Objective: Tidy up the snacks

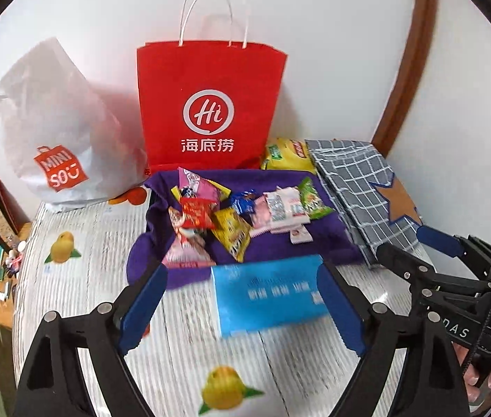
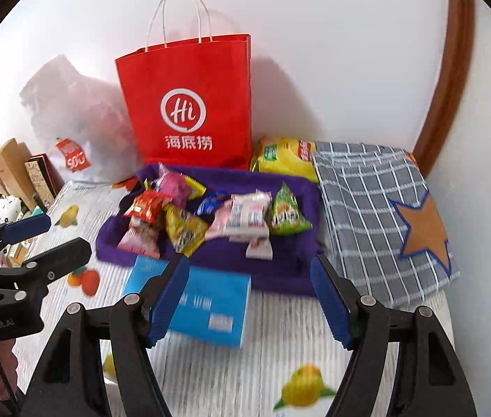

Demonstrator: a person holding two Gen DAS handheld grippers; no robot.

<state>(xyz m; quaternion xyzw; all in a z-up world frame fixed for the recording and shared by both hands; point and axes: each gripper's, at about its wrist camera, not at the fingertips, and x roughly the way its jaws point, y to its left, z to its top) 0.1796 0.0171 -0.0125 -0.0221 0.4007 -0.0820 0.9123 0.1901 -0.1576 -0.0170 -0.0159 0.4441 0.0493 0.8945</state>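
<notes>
Both tongs spread and empty above the snack pile

We hold the left gripper [image 1: 242, 307] and right gripper [image 2: 250, 300] agape over the blue box [image 1: 268, 299], which lies flat just before the purple tray [image 2: 290, 271] of snack packets [image 2: 210, 215], long axis across the table. We should pick one packet, descending squarely across its narrow side.

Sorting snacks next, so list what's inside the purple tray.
Loose snack packets fill the purple tray: a green triangular pack, a yellow packet, a red packet, pink and white wrappers. They overlap, so anything beneath stays hidden.
</notes>
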